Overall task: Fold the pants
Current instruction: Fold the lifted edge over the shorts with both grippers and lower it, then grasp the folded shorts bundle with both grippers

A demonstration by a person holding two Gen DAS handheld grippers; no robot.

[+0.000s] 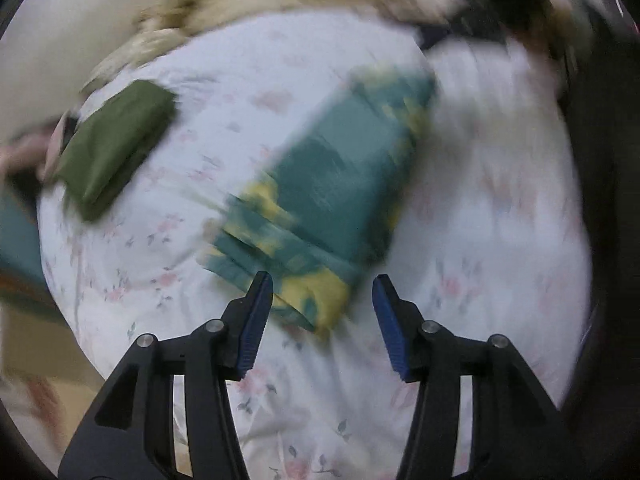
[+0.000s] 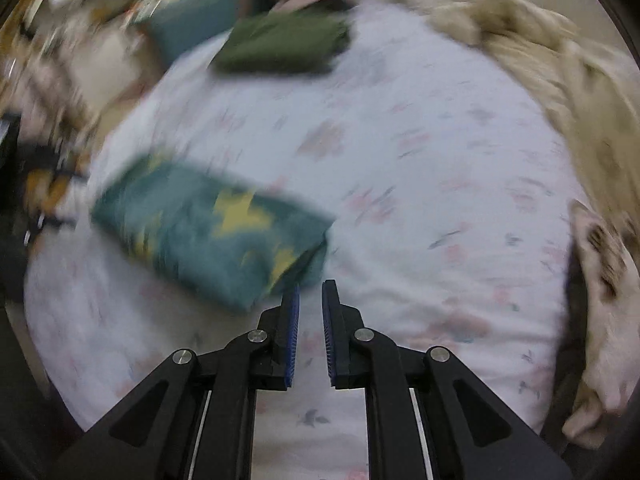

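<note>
The teal-and-yellow pants (image 1: 332, 184) lie folded into a compact rectangular bundle on a white floral bedsheet (image 1: 480, 240), with the layered edges of the fold showing along one short end in the left wrist view. In the right wrist view the same bundle (image 2: 208, 232) sits to the left of the frame, flat on the sheet (image 2: 400, 160), its near corner just ahead of the fingertips. The left gripper (image 1: 323, 292) hangs just above the near end of the pants with its 2 blue-padded jaws spread apart; the yellow-patched corner of the fabric shows in the gap between them, but the pads do not press on it, so the pants are released. The right gripper (image 2: 311, 296) has its jaws drawn close together with only a narrow slit left between the pads, and nothing is caught in it; only bare sheet shows through. Farther off, a second folded garment in olive green (image 1: 112, 148) rests near the edge of the sheet, well apart from the pants (image 2: 284, 42). A rumpled beige blanket (image 1: 224, 4) is bunched along the far side of the bed (image 2: 552, 64). Both views are blurred.
</note>
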